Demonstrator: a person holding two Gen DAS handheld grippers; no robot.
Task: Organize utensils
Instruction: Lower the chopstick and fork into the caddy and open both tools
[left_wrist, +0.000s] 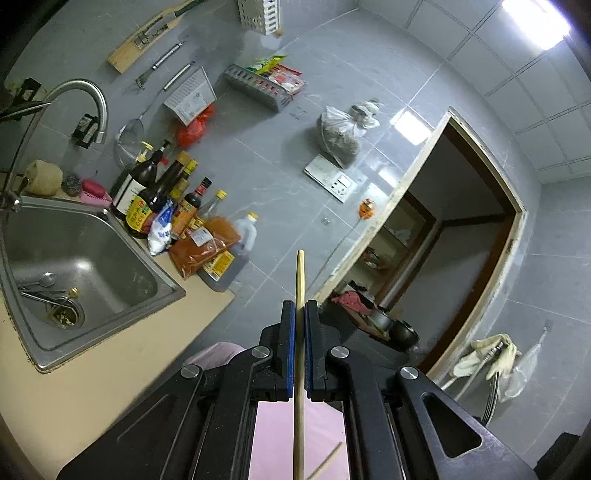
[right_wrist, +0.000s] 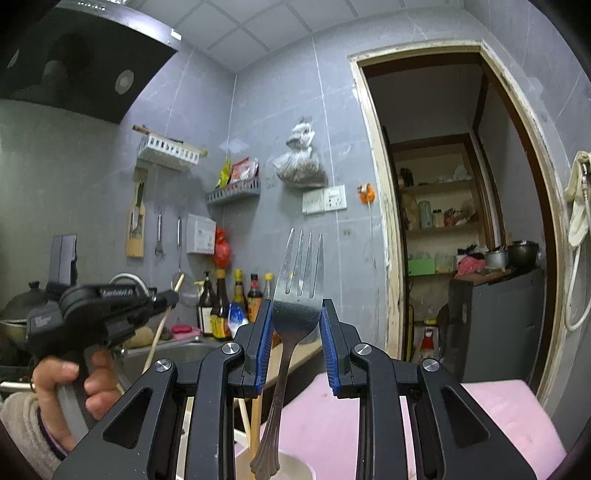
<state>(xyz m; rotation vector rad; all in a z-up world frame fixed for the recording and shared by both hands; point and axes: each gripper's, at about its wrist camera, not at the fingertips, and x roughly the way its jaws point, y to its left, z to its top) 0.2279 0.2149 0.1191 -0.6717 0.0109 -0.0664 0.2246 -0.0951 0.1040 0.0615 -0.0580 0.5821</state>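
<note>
My left gripper (left_wrist: 300, 314) is shut on a wooden chopstick (left_wrist: 300, 280) that points up past its blue pads, raised above the counter. The same gripper (right_wrist: 171, 297) shows at the left of the right wrist view with the chopstick (right_wrist: 159, 334) through it. My right gripper (right_wrist: 296, 314) is shut on a metal fork (right_wrist: 297, 291), gripped at its head, tines up, handle hanging down over a white cup (right_wrist: 295, 467). More chopsticks (right_wrist: 255, 417) stand below. A pink mat (right_wrist: 369, 417) lies underneath.
A steel sink (left_wrist: 81, 258) holds a spoon (left_wrist: 46, 280) and other utensils. Sauce bottles (left_wrist: 162, 195) crowd the counter beside it. Wall racks (right_wrist: 232, 192), a hanging knife board (right_wrist: 136, 225), a plastic bag (right_wrist: 301, 162) and a doorway (right_wrist: 454, 221) to a pantry stand ahead.
</note>
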